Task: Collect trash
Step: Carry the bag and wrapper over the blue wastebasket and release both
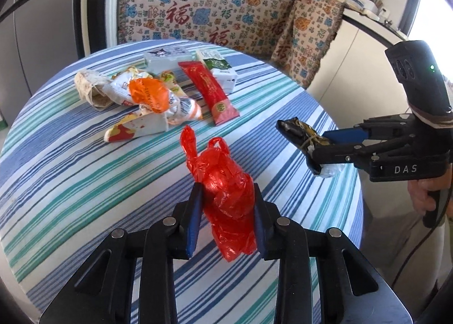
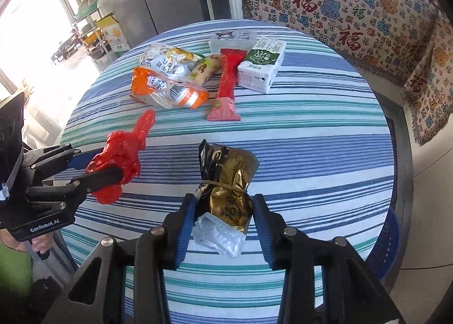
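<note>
Crumpled red plastic bag [image 1: 226,191] sits clamped between my left gripper [image 1: 228,210] pads. My right gripper [image 2: 223,222] grips a gold-and-black foil packet [image 2: 229,182], above the striped tablecloth [image 2: 311,154].

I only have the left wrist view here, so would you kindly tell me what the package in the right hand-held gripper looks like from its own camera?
Observer: The right hand-held gripper is shut on a gold and black foil packet, bound with a rubber band, with clear plastic crumpled at its near end.
Operator: Thank you. Does the red plastic bag hang clear of the table?
Observer: Seen side-on, the red plastic bag sits clamped in the left hand-held gripper, a twisted tail poking up.
Operator: Anything beside the table I cannot see?
Observer: A blue plastic stool sits by the table's right edge.
</note>
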